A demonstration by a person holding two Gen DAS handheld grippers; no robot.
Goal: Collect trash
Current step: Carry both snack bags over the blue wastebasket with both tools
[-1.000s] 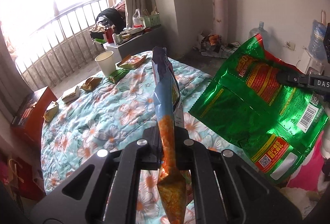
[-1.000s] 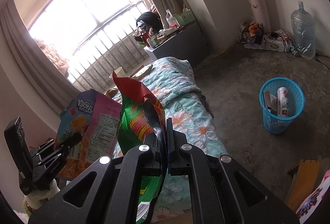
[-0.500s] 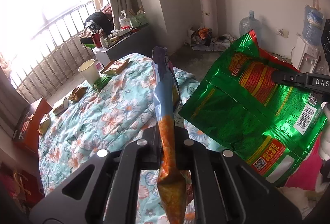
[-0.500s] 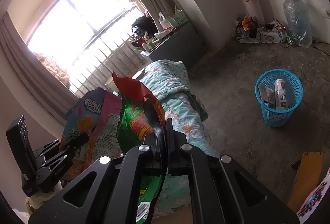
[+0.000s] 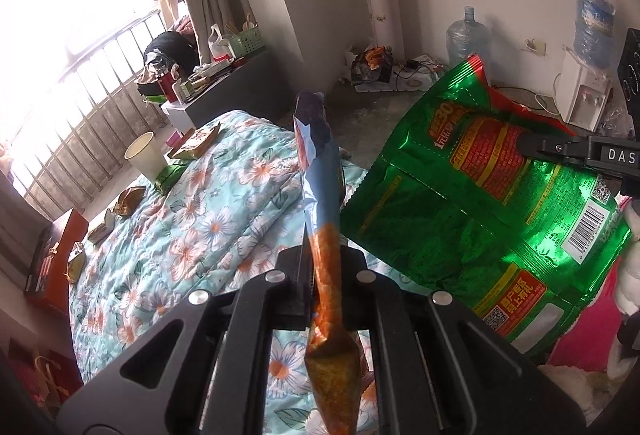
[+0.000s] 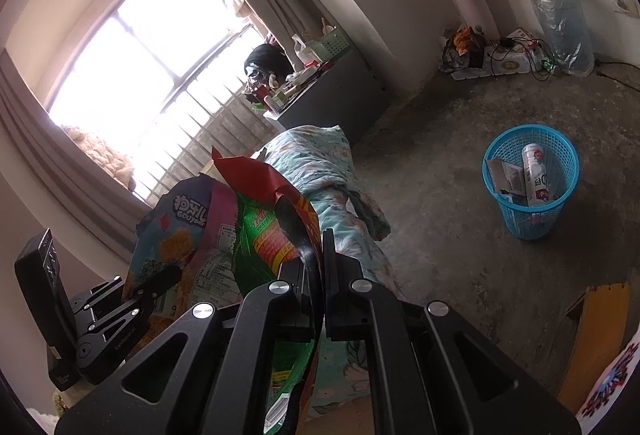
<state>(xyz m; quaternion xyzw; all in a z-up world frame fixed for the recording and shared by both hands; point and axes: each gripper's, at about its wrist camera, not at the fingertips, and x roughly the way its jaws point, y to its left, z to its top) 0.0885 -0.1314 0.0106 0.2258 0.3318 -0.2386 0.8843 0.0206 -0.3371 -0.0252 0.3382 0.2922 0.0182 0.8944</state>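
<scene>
Both hand-held grippers raised over the bed, each clamped on a snack bag.

Left hand-held gripper [image 5: 325,275] pinches the orange-blue bag [image 5: 320,195]; right hand-held gripper [image 6: 318,267] pinches the green bag [image 6: 276,231]. Blue basket [image 6: 532,219], at 2 o'clock, has drawn nearer.

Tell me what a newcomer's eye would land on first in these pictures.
The shiny green snack bag first, clamped in the right gripper and filling the right side of the left wrist view. Next, the orange and blue snack bag pinched in the left gripper, and the blue wastebasket on the concrete floor.
</scene>
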